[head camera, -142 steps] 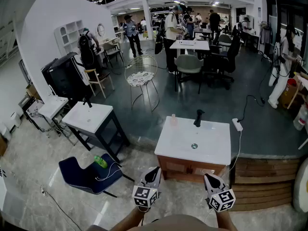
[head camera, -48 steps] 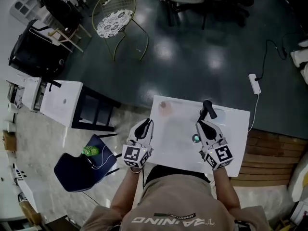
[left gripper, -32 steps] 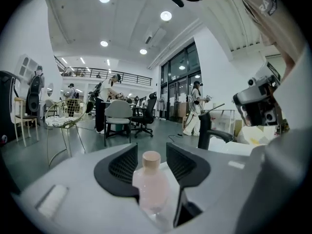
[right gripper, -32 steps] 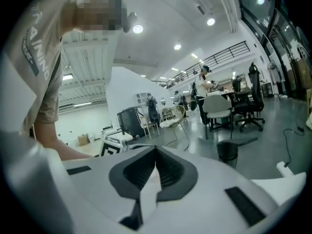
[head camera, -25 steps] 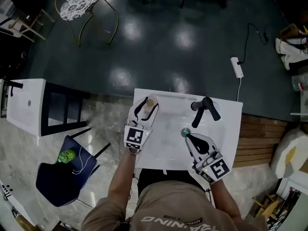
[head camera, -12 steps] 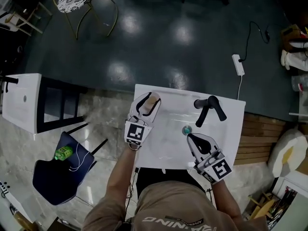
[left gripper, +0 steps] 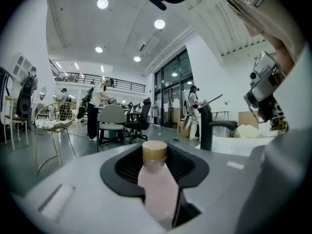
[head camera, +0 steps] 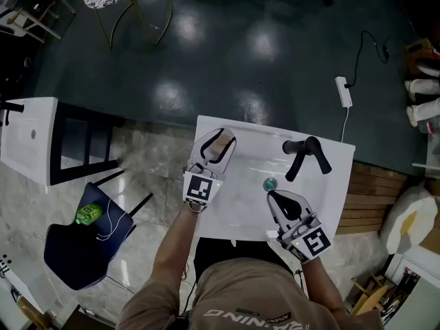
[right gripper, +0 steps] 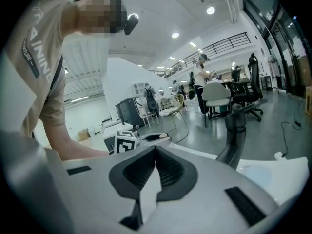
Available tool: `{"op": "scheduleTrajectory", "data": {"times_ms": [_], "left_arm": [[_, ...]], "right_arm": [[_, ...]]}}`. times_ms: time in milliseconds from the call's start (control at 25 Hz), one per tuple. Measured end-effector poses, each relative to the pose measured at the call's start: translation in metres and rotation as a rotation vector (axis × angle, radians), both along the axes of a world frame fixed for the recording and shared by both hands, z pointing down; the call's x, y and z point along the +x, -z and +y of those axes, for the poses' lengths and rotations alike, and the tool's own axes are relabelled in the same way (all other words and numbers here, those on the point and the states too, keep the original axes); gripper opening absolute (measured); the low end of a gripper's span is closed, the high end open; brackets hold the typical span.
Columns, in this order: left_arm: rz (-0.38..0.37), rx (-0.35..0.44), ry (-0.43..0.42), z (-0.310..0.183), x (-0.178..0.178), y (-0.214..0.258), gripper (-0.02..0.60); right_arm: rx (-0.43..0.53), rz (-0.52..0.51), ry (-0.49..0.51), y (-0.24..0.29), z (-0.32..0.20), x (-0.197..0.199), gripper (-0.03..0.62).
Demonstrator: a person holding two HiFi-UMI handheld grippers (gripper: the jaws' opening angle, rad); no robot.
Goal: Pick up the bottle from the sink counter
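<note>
Pale pink bottle (left gripper: 157,189), tan cap (left gripper: 154,151); white sink counter (head camera: 240,205); black faucet (head camera: 306,155); dark grey floor (head camera: 227,47).

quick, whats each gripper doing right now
left gripper: open, jaws just closing around the bottle, no grip yet
right gripper: jaws shut, empty

Glossy white counter (head camera: 335,199), matt black faucet (head camera: 303,156).
</note>
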State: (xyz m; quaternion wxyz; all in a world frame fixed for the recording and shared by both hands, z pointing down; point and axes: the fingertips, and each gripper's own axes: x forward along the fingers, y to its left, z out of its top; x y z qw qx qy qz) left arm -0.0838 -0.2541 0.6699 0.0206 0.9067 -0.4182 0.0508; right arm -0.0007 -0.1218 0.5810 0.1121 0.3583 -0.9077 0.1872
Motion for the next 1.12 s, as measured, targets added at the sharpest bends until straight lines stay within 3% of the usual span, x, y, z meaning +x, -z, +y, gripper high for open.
{"op": "scheduleTrajectory", "data": {"times_ms": [400,760,880,1120], "left_arm": [[0.003,0.003,-0.005,0.005,-0.005,0.020,0.146],[-0.031,0.007,0.012,0.015,-0.006,0.068,0.146],[-0.013,-0.021,0.024,0.020,-0.006,0.090,0.146],[-0.019,-0.006,0.027,0.024,-0.008,0.131,0.146]], "right_arm": [[0.022,0.012,-0.022,-0.001,-0.008,0.008,0.011],[0.095,0.002,-0.050,0.025,-0.024,0.020,0.011],[0.125,0.003,-0.054,0.034,-0.027,0.026,0.011],[0.214,0.069,-0.062,0.052,-0.036,0.032,0.011]]}}
